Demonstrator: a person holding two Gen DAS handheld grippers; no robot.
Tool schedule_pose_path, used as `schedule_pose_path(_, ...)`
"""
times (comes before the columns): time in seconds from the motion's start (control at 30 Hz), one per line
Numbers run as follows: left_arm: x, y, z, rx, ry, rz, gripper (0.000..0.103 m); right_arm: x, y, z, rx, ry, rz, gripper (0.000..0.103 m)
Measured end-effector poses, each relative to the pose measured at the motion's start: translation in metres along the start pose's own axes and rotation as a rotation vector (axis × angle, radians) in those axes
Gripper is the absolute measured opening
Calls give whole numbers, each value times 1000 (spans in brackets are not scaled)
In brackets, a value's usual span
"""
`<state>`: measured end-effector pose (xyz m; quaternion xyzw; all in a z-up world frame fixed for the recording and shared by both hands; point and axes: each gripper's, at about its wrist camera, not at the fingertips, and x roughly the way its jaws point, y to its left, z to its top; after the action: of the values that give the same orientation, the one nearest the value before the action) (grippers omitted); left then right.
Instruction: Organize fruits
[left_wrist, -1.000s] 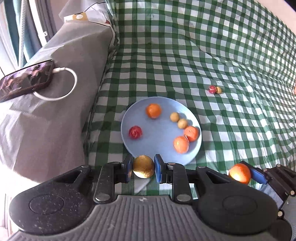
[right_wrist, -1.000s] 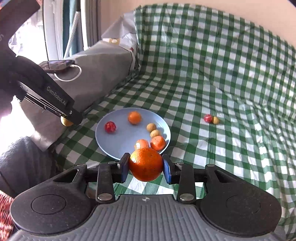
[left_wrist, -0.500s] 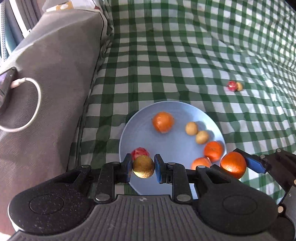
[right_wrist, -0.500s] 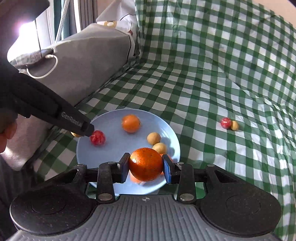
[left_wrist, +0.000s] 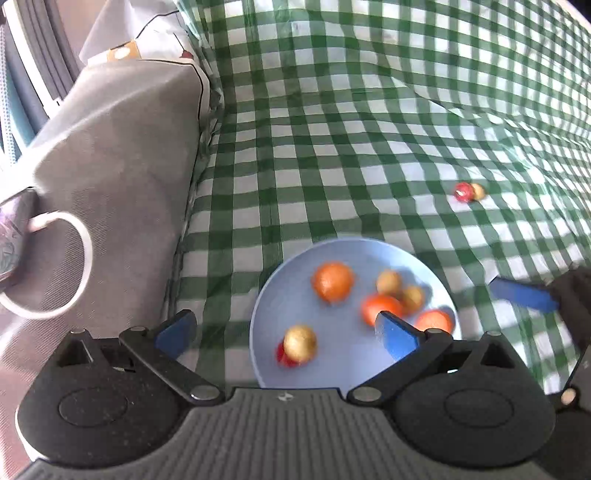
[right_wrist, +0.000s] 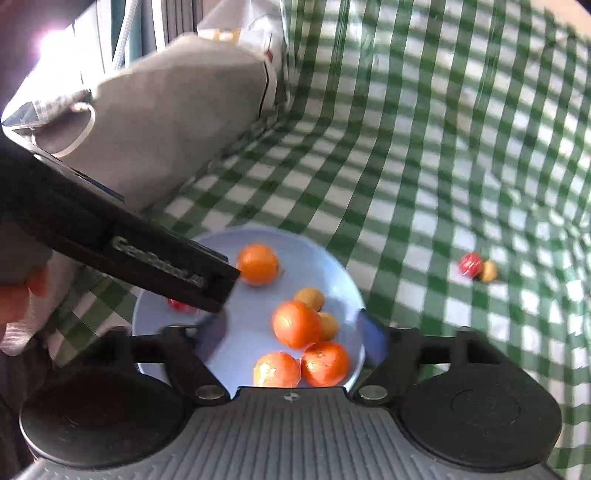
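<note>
Left wrist | both jaws spread wide | round glossy fruits (left_wrist: 332, 281) | smooth blue plate (left_wrist: 269, 314)

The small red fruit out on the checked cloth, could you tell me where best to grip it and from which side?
Grip the red fruit across its round middle, coming down from above. A yellow fruit touches its right side, so set the fingers front and back rather than left and right. Both the left gripper and right gripper are open.
</note>
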<state>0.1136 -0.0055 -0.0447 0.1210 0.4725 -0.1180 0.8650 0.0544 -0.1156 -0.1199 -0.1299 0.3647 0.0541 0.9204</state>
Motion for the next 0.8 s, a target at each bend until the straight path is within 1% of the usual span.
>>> schedule_pose_path(0.1, -28, 4, -20, -19, -2, 16, 103, -28, 1, -7, -12, -11, -7, 97)
schedule_pose_path(0.17, -47, 5, -38, -33, 2, 27, 103, -50, 3, -17, -1, -9, -10, 99)
schedule_pose_path(0.3, -77, 4, -71, -64, 12, 60, 103, -89, 12, -40, 30, 5, -28, 100)
schedule_pose_path(0.4, -97, 1, -89, -69, -4, 69, 103, -115, 19, -53, 61, -16, -63, 101)
schedule_pose_path(0.5, -111, -5, -97, -52, -27, 87, 103, -135, 25, -62, 70, -57, -88, 102)
schedule_pose_path(0.67, -137, -10, -106, -61, -75, 88, 103, -162, 30, -72, 65, -122, -95, 102)
schedule_pose_path(0.8, -152, -18, -112, -45, -108, 92, 103, -182, 31, -79, 71, -163, -100, 102)
